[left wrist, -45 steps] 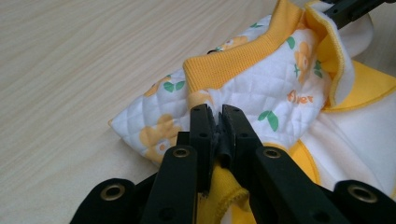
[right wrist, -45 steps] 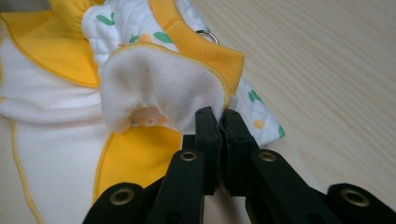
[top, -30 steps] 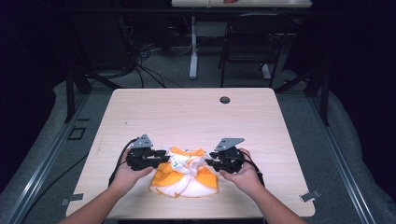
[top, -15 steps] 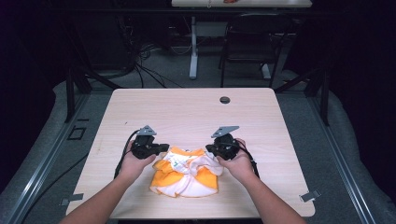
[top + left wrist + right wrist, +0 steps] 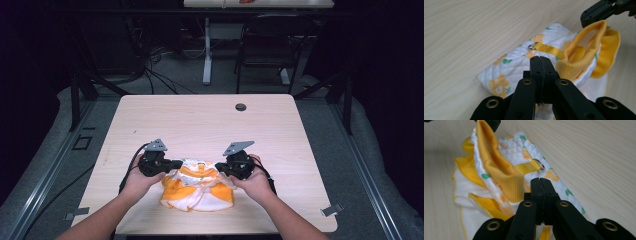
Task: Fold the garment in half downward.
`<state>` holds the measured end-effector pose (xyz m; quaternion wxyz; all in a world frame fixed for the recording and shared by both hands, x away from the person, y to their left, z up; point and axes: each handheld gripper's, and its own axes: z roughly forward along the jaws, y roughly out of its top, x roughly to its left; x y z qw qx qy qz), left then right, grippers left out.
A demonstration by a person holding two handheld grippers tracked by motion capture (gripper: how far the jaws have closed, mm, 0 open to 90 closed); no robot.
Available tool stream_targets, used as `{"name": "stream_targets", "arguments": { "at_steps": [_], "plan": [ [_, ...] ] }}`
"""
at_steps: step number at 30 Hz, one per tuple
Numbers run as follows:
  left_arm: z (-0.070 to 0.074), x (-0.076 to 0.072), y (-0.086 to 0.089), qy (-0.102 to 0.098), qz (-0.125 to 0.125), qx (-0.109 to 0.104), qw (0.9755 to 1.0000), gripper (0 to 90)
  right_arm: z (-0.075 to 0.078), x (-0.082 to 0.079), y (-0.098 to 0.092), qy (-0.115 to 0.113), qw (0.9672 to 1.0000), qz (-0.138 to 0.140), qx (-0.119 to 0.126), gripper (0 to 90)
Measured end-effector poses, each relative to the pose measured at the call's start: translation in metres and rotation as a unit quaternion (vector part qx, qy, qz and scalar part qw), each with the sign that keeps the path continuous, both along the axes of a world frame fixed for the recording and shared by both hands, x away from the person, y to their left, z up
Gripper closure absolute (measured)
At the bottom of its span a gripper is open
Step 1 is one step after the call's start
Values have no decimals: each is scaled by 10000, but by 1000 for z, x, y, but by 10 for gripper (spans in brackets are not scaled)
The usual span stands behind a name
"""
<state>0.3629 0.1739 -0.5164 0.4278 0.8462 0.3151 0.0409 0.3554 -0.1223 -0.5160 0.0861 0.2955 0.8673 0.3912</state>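
1. The table (image 5: 200,120), pale wood, carries a small dark disc (image 5: 240,107) near its far edge, well apart from everything else.
2. The garment (image 5: 197,187) lies near the table's near edge, between the two hands; it is quilted white cloth with yellow flowers and green leaves, yellow ribbed trim and a yellow lining (a small piece, bunched rather than flat). Its lower folds rest on the wood while its upper edge is lifted between the grippers.
3. The left hand (image 5: 137,181) and the right hand (image 5: 256,184) come in from the bottom, each wrapped around its tool.
4. The left gripper (image 5: 540,64) has its jaws pressed together with white cloth pinched between them, at the garment's left end.
5. The right gripper (image 5: 541,185) is likewise clamped tight on the garment, at the opposite end; a sliver of white fabric shows between its jaws.
6. A yellow strap (image 5: 548,49) runs across the quilted panel and ends in a small metal ring (image 5: 531,46), just beyond the left gripper's tips.
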Motion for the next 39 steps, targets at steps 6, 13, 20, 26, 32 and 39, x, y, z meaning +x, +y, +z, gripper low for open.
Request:
{"name": "stream_targets", "arguments": {
  "at_steps": [6,13,20,26,32,39],
  "plan": [
    [-1,-25,0,15,-301,22,9995,900,4,-25,0,9,9997,237,76,900],
    [-14,-43,0,109,-370,32,9993,900,-6,-46,2,50,9994,356,24,900],
    [-28,-56,-1,121,-510,166,9985,900,-19,-60,10,54,9992,386,-16,900],
    [-39,-59,2,190,-474,197,9985,900,-26,-63,14,160,9987,470,-83,900],
    [-52,-59,9,261,-389,301,9984,899,-44,-69,16,255,9978,521,-336,900],
    [-58,-58,9,246,-401,340,9983,899,-54,-70,15,359,9971,558,-374,900]
  ]
}}
